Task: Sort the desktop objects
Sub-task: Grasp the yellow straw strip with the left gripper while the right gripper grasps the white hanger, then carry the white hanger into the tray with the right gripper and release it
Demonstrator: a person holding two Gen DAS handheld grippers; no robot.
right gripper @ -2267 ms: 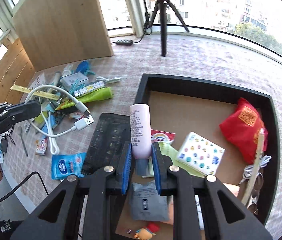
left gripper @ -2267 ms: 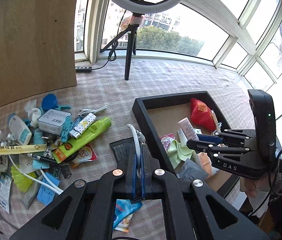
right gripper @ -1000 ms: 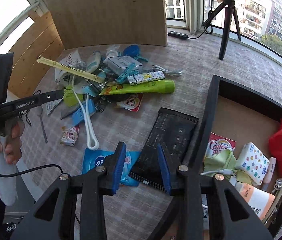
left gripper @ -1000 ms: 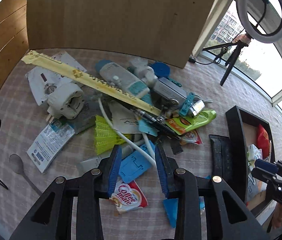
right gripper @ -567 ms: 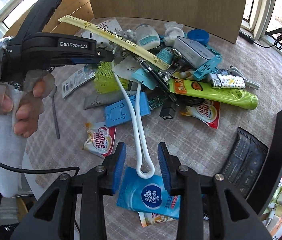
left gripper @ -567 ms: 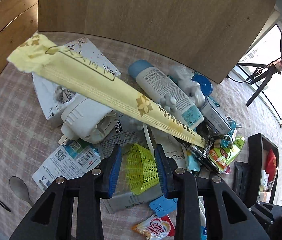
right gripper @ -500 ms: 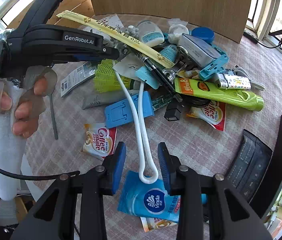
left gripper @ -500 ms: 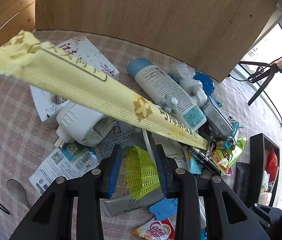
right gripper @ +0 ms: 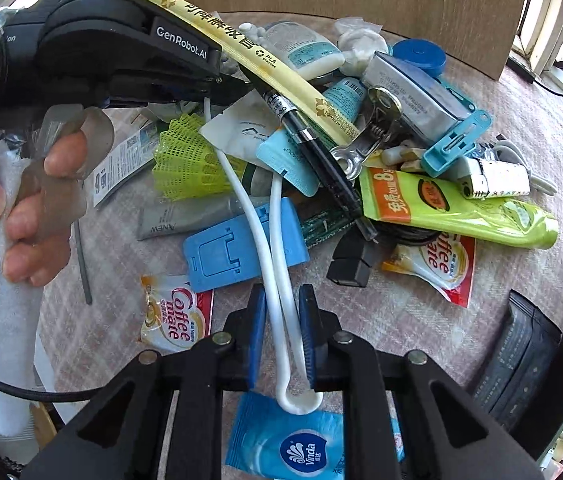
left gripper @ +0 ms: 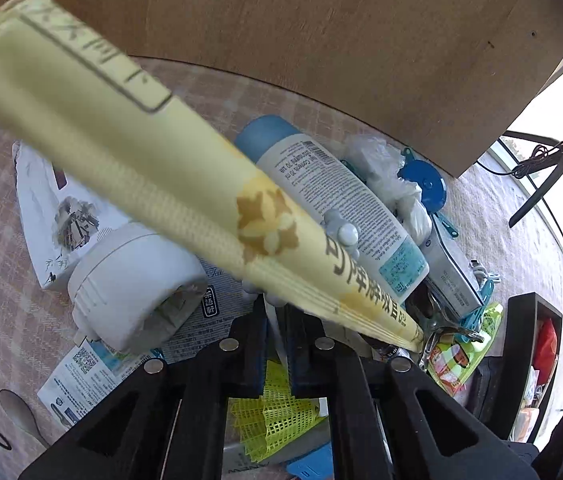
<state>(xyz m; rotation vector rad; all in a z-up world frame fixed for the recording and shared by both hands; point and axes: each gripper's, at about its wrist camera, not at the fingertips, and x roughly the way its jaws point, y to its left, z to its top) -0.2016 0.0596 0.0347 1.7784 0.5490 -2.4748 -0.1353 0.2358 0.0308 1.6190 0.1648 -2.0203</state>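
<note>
A pile of desk clutter lies on the checked cloth. My left gripper (left gripper: 275, 312) sits low in the pile under a long yellow chopstick sleeve (left gripper: 185, 196), its jaws nearly closed around a small white piece I cannot make out; it also shows in the right wrist view (right gripper: 233, 84). My right gripper (right gripper: 281, 336) is open, its jaws on either side of a looped white cable (right gripper: 277, 280) without pressing it. A yellow-green mesh shuttlecock (right gripper: 185, 160), a blue phone stand (right gripper: 233, 248) and a green tube (right gripper: 457, 208) lie nearby.
A black tray (left gripper: 529, 344) with sorted items stands at the right. A wooden board (left gripper: 281, 32) stands behind the pile. A white lotion bottle (left gripper: 337, 200), a white adapter (left gripper: 129, 280), a black pen (right gripper: 313, 148), Coffee-mate sachets (right gripper: 173, 320), a Vinda tissue pack (right gripper: 293, 448) and a black pouch (right gripper: 521, 360) lie around.
My left gripper has pushed forward and down under the yellow sleeve and its jaws have narrowed. My right gripper has moved in so the white cable loop lies between its jaws.
</note>
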